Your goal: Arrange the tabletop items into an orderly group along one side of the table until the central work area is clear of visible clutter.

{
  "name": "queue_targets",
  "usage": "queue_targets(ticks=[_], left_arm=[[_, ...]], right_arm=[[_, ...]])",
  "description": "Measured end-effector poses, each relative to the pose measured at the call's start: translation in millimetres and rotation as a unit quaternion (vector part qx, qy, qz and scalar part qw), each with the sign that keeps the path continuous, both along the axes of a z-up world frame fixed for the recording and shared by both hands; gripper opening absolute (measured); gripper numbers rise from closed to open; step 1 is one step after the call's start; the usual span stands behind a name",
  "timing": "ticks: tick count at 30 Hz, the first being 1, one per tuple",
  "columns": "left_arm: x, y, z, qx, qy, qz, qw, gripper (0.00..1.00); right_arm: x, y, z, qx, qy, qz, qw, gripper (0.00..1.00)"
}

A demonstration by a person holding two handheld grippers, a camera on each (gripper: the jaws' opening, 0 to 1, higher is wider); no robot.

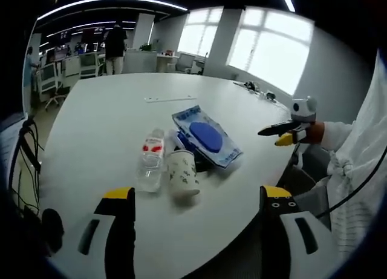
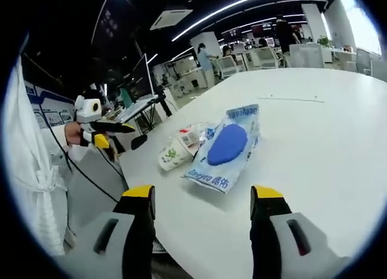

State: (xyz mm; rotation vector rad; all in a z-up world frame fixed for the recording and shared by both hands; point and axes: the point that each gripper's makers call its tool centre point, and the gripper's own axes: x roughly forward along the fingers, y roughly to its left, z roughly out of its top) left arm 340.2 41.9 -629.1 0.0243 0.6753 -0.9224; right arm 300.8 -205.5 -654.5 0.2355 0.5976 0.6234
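Lying grouped near the bench edge at centre frame in the left gripper view are a plastic water bottle, a paper cup on its side and a blue packet, all touching. The left gripper is held wide open and empty at lower frame; the right gripper likewise. The grouping step is judged nearly done; tidying the cup upright may be called for next. Open bench is seen beyond, toward upper left.

Blue packet, white leaf-patterned cup, red-labelled clear bottle
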Motion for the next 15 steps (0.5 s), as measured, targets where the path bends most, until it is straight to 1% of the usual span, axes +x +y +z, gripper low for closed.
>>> queue_targets(ticks=[6, 9, 12, 14, 15], left_arm=[[5.2, -5, 0.0, -0.001, 0.001, -0.015, 0.9999, 0.86], [8.1, -7, -0.5, -0.001, 0.001, -0.022, 0.9998, 0.86], [10.4, -10, -1.4, -0.001, 0.003, -0.028, 0.9996, 0.86], [11.7, -13, -1.4, -0.001, 0.003, -0.032, 0.9995, 0.86], [12.5, -14, -1.5, -0.001, 0.004, -0.034, 0.9994, 0.86]], right_arm=[[8, 2, -4.9, 0.032, 0.011, -0.051, 0.9982, 0.60], [14, 3, -6.9, 0.054, 0.016, -0.077, 0.9954, 0.59], [17, 3, -12.7, 0.052, 0.019, -0.089, 0.9945, 0.58], [20, 5, -15.1, 0.065, 0.025, -0.106, 0.9920, 0.57], [22, 5, -17.1, 0.077, 0.030, -0.115, 0.9899, 0.57]])
